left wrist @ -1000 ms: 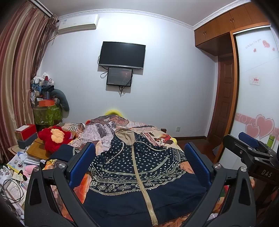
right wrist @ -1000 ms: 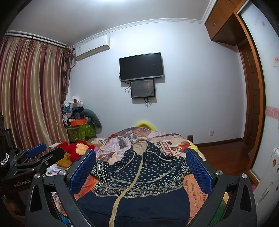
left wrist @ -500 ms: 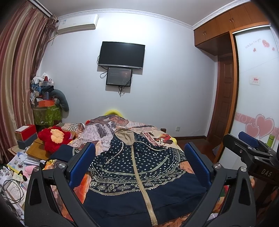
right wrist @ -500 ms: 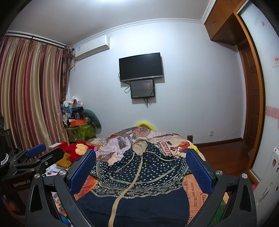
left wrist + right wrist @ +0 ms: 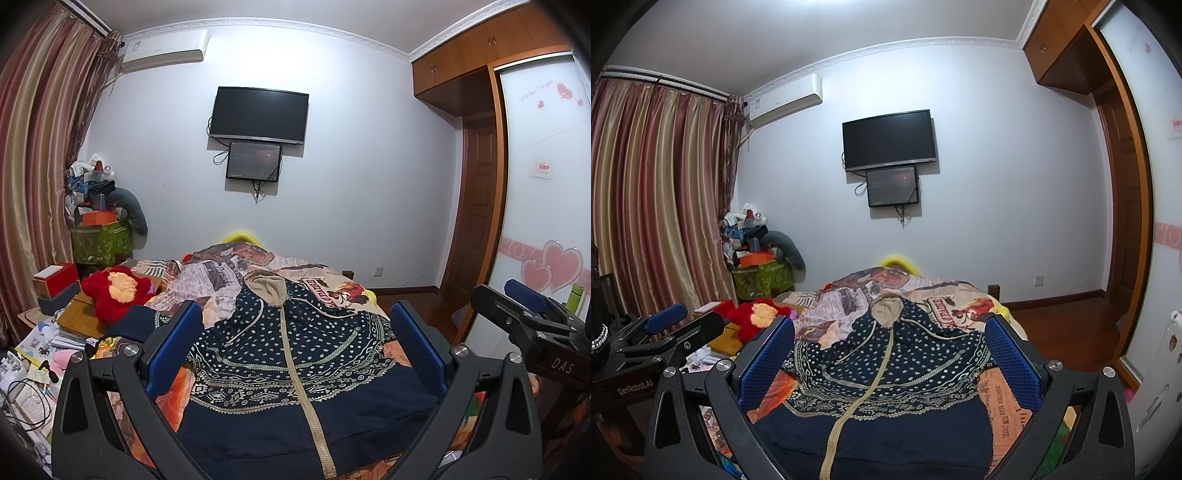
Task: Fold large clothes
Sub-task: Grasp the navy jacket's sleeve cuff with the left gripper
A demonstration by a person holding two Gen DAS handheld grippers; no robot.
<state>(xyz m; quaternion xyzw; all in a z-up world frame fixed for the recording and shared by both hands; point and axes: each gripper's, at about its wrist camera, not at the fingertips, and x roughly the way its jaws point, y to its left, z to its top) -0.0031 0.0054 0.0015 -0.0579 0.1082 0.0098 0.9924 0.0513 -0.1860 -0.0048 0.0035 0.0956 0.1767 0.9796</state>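
Now, from left to right:
Red plush toy (image 5: 114, 291): lies beside the bed, on its left.
Left gripper (image 5: 295, 347): jaws wide apart, holding nothing, above the near hem.
Hooded jacket (image 5: 291, 354): dark blue, dotted, spread flat on the bed (image 5: 221, 269), zipper closed, hood far.
Right gripper (image 5: 890, 354): jaws wide apart, empty.

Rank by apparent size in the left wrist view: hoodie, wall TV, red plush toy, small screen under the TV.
1. hoodie, though it is nearest the camera
2. wall TV
3. red plush toy and small screen: look alike, unranked
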